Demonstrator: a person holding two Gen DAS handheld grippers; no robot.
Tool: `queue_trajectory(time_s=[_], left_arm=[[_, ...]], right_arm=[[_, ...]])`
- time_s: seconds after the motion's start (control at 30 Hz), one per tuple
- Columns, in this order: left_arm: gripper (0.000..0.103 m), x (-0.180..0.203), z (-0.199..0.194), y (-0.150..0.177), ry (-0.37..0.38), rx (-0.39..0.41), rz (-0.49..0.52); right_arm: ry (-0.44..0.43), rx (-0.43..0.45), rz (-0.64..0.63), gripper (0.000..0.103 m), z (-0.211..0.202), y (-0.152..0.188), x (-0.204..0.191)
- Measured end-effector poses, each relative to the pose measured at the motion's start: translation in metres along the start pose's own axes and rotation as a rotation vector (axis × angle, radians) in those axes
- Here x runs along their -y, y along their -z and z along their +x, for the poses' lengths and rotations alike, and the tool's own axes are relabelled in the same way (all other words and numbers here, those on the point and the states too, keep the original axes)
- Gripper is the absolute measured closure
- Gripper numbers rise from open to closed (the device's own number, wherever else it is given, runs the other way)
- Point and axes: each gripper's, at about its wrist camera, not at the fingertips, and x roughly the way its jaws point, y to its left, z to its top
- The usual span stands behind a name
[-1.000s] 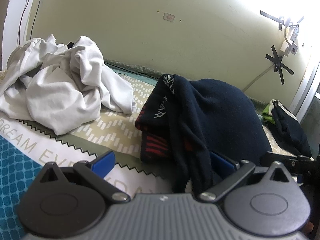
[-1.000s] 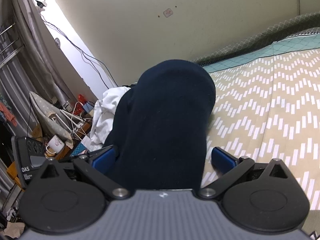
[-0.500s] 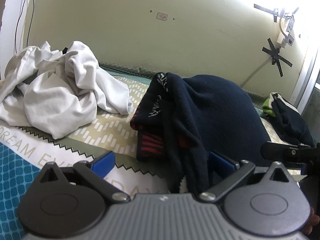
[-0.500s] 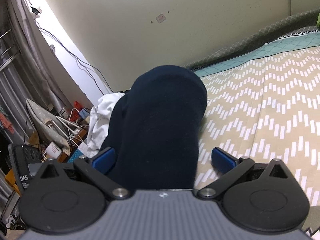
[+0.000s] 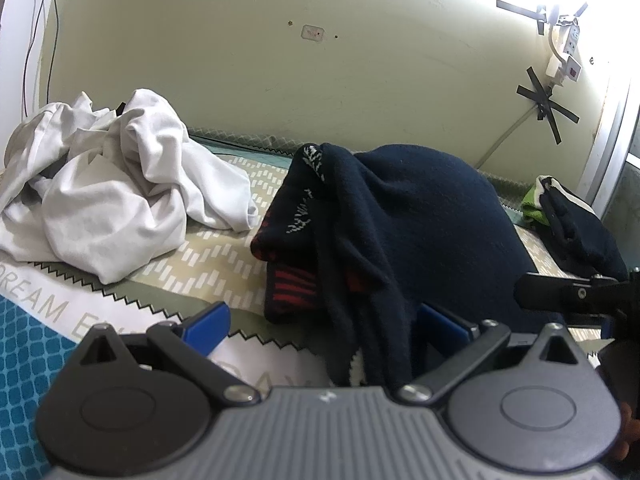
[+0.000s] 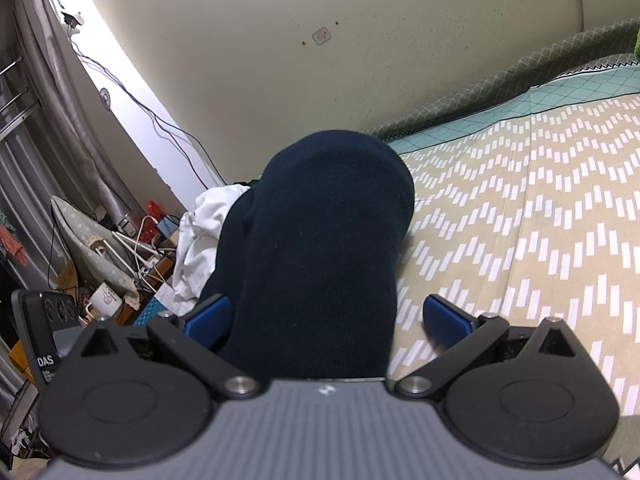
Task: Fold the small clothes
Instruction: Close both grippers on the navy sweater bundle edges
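A dark navy knit garment [image 5: 420, 220] with red stripes and white pattern lies bunched on the patterned bedspread [image 5: 208, 256]. One end drapes down between the blue pads of my left gripper [image 5: 326, 320], which stands wide open around it. In the right wrist view the same navy garment [image 6: 320, 240] rises as a rounded hump between the spread fingers of my right gripper [image 6: 326, 318], also open. A black part of the right gripper shows at the right edge of the left wrist view.
A crumpled pile of white clothes [image 5: 112, 192] lies at the left by the wall. A dark folded garment on something green [image 5: 572, 224] sits far right. Beyond the bed edge stand an ironing board [image 6: 88, 240], cables and a mug [image 6: 106, 300].
Both views have shifted only slightly. The navy garment stays between the open fingers of both grippers, and the white pile has not moved.
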Motion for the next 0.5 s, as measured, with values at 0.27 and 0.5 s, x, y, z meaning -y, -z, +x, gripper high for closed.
queue_trajectory(time_s=[0.27,0.5], left_arm=[[0.000,-0.0017,0.0038,-0.0007,0.017,-0.013,-0.004],[0.000,-0.0026,0.0031,0.0002,0.032,-0.009,-0.012]], right_arm=[[0.001,0.001,0.000,0.006,0.0001,-0.0001,-0.0002],[0.001,0.002,0.002,0.006,0.0022,-0.0011,0.0006]])
